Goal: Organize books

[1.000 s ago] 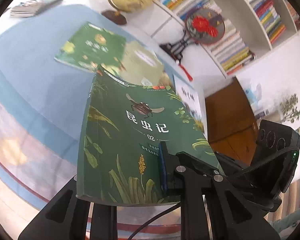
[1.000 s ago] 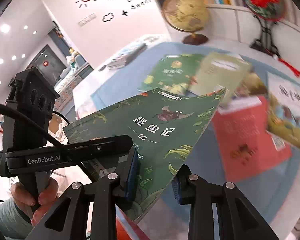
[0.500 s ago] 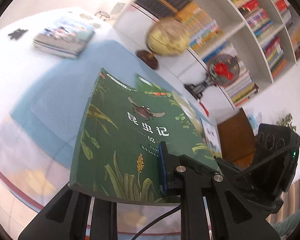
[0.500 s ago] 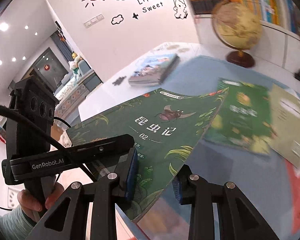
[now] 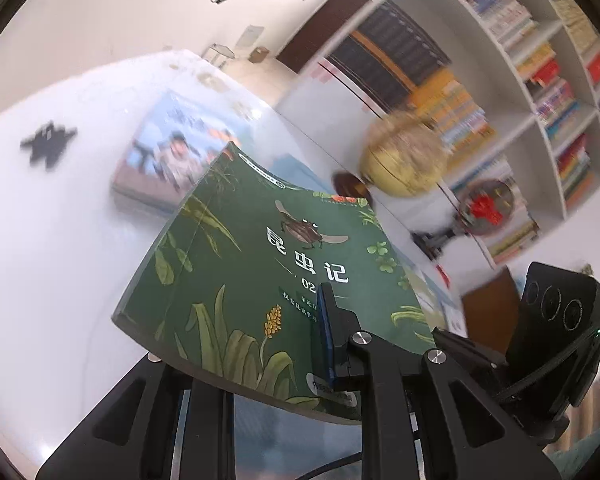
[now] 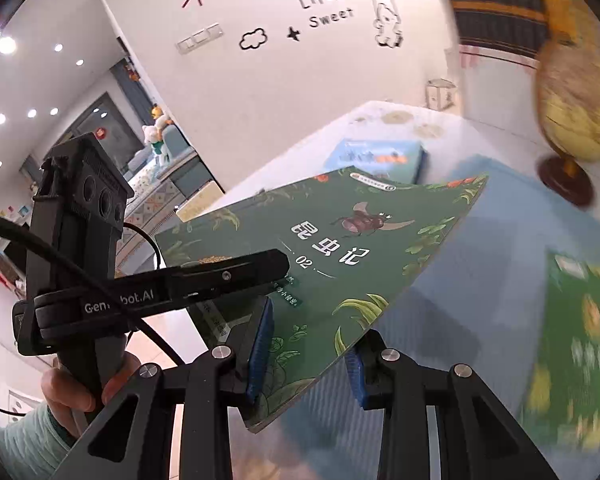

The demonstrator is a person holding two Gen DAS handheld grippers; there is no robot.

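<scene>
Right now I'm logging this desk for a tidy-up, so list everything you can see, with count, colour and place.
green insect book: one, dark green, held up over the table by both grippers
stack of books: one stack, blue top cover, on the white table beyond the held book
green book: one, green and yellow, blurred, flat on the blue mat
blue mat: one, light blue, on the table
white table: one, white
globe: one, yellow on a brown base, at the table's far edge
round fan ornament: one, red flower, black stand, beside the globe
bookshelf: one, white, full of books
left gripper: black, shut on the held book
right gripper: black, its fingers either side of the book's corner
hand: one, holding the left gripper's handle
</scene>
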